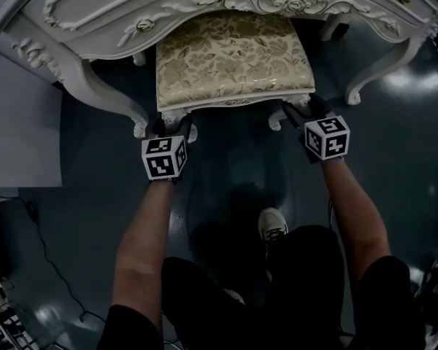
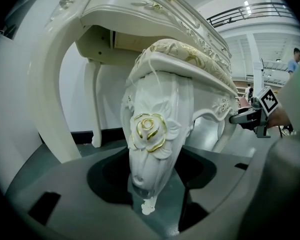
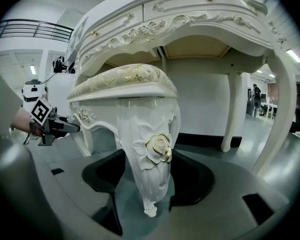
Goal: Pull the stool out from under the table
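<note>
1. Stool (image 1: 233, 57): sits in the desk's (image 1: 95, 6) knee gap, between the desk's curved front legs. The rear edge of the gold floral seat is tucked under the carved apron, and most of the seat shows in front of it.
2. Left tongs (image 2: 149, 184): clamped round the stool's left front leg (image 2: 152, 134). The leg fills the gap, rose carving just above the jaws, foot tip visible below.
3. Right tongs (image 3: 151, 184): same on the right front leg (image 3: 150, 144). They pinch it below the seat rail, rose carving facing the camera.
4. Both tongs tilt slightly down and sit low at the seat's front corners. Each one is visible from the other's view.
5. Dark glossy floor (image 1: 233, 173). The person's shoe (image 1: 272, 224) is planted behind the stool, between the arms.
</note>
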`<state>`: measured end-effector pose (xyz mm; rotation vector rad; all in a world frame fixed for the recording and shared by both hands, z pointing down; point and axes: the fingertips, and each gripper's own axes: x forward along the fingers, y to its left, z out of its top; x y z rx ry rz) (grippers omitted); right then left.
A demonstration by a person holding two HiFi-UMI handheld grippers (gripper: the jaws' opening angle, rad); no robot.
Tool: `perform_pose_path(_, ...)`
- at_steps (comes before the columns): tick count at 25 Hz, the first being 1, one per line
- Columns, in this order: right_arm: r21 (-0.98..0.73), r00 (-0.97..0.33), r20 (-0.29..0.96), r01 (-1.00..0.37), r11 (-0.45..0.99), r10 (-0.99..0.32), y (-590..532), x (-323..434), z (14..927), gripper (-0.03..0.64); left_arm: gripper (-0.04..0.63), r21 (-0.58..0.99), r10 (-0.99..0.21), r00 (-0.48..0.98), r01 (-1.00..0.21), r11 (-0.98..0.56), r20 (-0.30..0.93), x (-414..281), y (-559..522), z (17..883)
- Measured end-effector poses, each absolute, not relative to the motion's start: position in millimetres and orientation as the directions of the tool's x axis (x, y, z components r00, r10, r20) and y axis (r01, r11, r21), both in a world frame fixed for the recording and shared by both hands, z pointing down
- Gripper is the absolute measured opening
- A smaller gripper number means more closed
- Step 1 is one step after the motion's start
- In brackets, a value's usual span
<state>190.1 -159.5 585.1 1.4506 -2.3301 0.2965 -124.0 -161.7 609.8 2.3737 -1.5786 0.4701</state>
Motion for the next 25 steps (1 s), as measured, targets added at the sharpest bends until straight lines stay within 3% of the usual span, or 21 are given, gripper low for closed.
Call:
perform_pose_path(10, 0.034, -0.405, 0.398, -0.890, 0.454, -0.823, -159.3, 189.1, 588.7, 0.293, 0.264, 0.020, -0.873, 0.342, -0.934, -0.358, 0.347, -126.1, -161.8, 610.8)
perform_pose_path(25, 0.013, -0.378, 0.484, -0.899, 0.438, -0.790, -152.7, 189.6, 584.1, 0.291, 0.253, 0.059, -0.830, 0.366, -0.924, -0.377, 0.421, -127.1, -157.3, 612.6)
